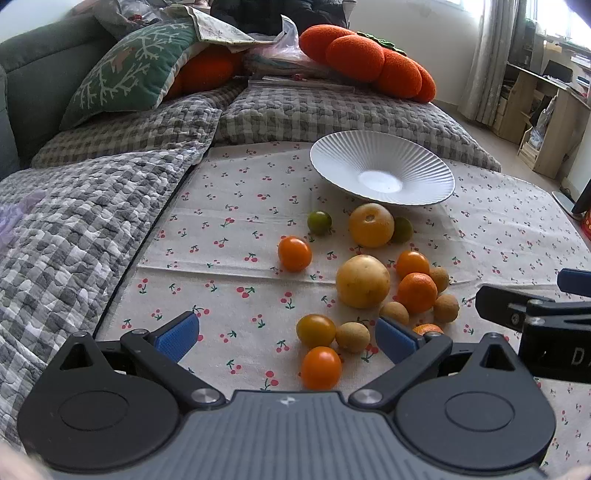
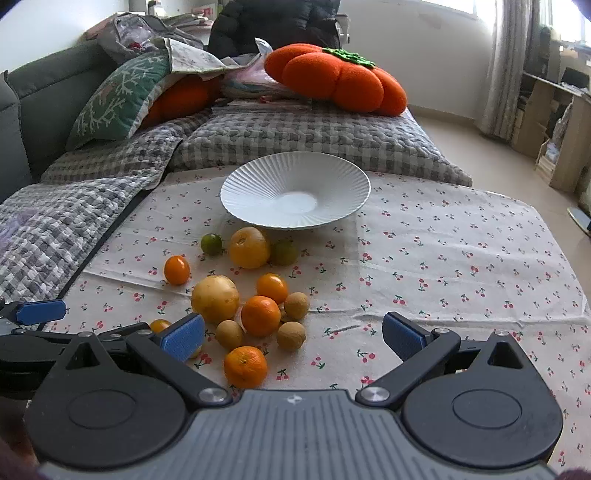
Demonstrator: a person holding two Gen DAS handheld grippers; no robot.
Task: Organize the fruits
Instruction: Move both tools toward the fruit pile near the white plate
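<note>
Both my claws spread wide, nothing pinched: left claw point(image 1: 286, 338) over fruits point(image 1: 364, 280), right claw point(image 2: 293, 338) beside them, plate point(image 2: 295, 194) ahead.

Daylight through a curtained window point(image 2: 506, 62) falls on a green sofa point(image 2: 44, 99) with checked quilts point(image 2: 314, 140), a pumpkin cushion point(image 2: 332, 79) and wooden shelves point(image 1: 535, 110).

Bright daylight from window point(image 2: 480, 5) upper right w/ glare, soft shadows, fisheye-bent edges, sharp centre.
</note>
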